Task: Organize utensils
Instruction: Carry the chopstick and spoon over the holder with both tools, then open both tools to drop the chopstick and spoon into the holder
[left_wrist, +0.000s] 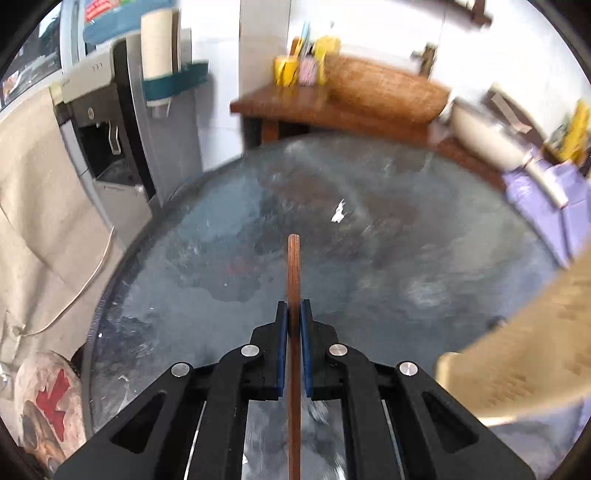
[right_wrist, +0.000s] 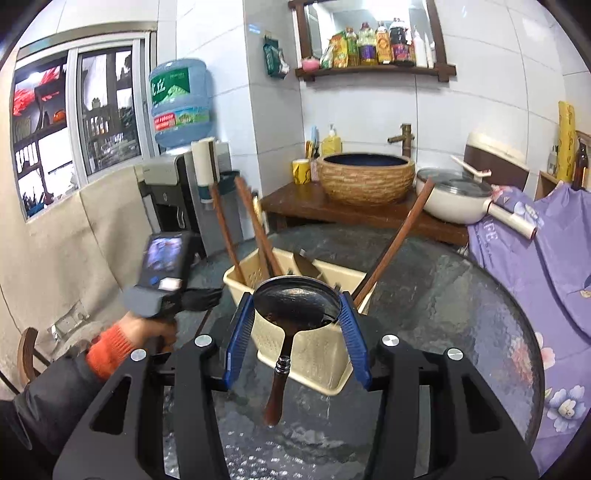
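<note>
My left gripper (left_wrist: 294, 306) is shut on a thin brown wooden utensil handle (left_wrist: 293, 273) that points forward over the round glass table (left_wrist: 221, 236). The view is blurred. My right gripper (right_wrist: 296, 299) is shut on the dark metal bowl of a ladle (right_wrist: 297, 304), whose wooden handle (right_wrist: 275, 398) hangs down toward me. Just behind the ladle stands a cream plastic utensil basket (right_wrist: 314, 350) with several wooden-handled utensils (right_wrist: 395, 240) leaning in it. The basket's edge shows at the right of the left wrist view (left_wrist: 528, 350). The left gripper's body (right_wrist: 162, 273) shows to the basket's left.
A water dispenser (right_wrist: 173, 192) stands at the left beyond the table. A wooden counter (right_wrist: 295, 206) behind holds a woven basin (right_wrist: 365, 177) and a white lidded pan (right_wrist: 458, 199). A purple floral cloth (right_wrist: 535, 258) drapes at the right.
</note>
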